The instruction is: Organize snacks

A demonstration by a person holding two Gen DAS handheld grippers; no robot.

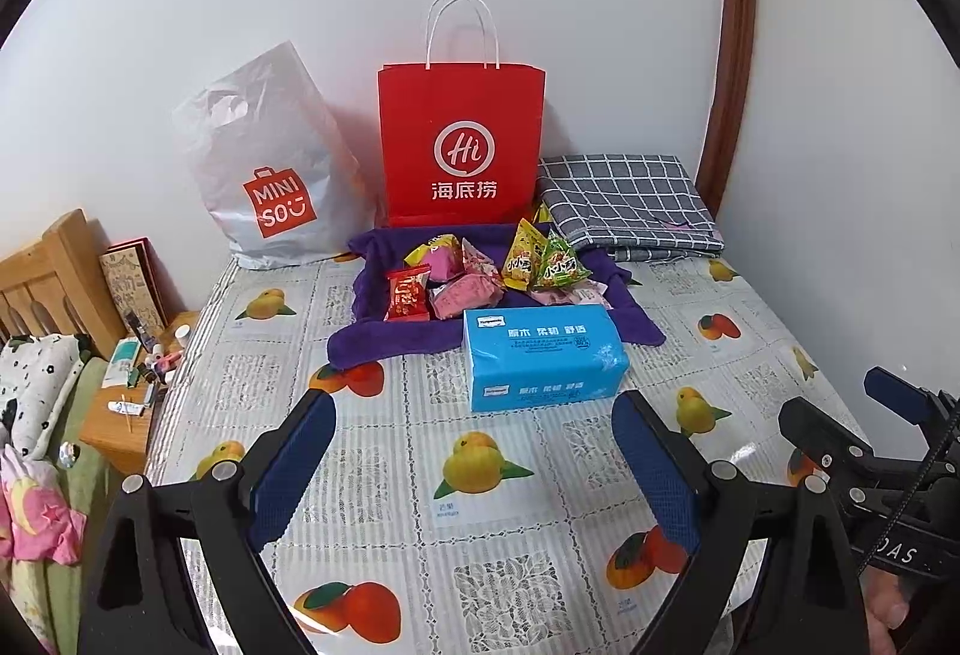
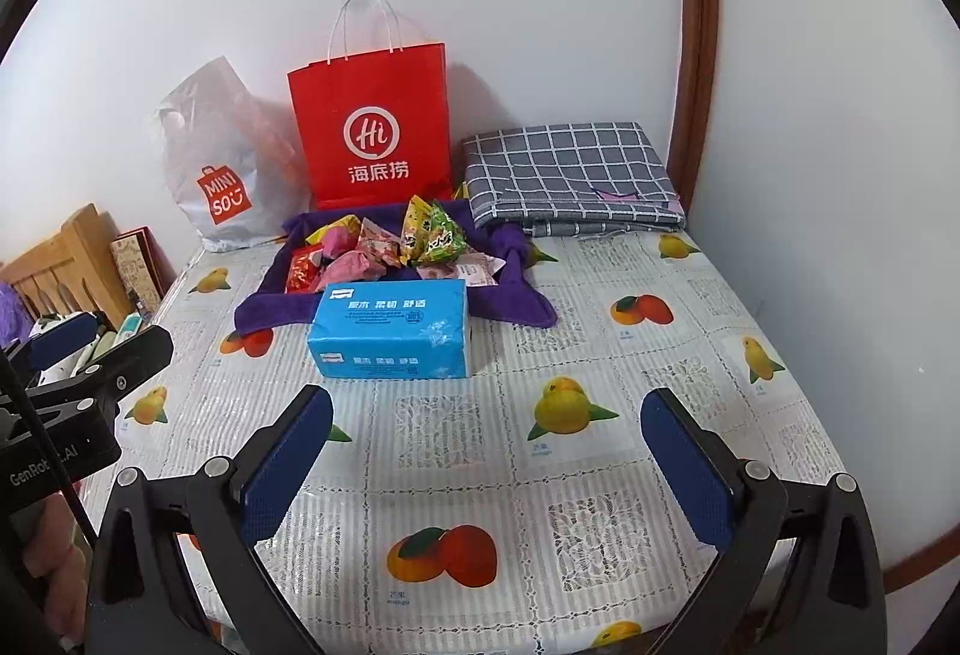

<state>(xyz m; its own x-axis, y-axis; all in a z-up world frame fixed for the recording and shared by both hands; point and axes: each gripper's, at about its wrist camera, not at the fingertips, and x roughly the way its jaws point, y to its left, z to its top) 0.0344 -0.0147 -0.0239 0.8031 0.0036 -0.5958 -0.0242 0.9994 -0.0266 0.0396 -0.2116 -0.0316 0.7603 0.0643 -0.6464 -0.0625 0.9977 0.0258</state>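
Both hand-held grippers, left [image 1: 474, 451] and right [image 2: 486, 445], hang wide open and empty low in frame over the worktop [image 2: 600, 475], snacks [image 1: 480, 271] heaped mid-frame on purple cloth [image 1: 372, 340] behind tissue pack [image 1: 543, 355]; stage ambiguous: unsorted or already gathered.

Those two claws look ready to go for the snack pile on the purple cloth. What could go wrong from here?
The blue tissue pack lies directly in front of the snack packets, so a low reach by either open gripper, left or right, may shove it.

The packets are heaped and overlapping on the loose purple towel; gripping one could drag the cloth or a neighbour.

The tall red paper bag stands upright just behind and might tip if bumped.
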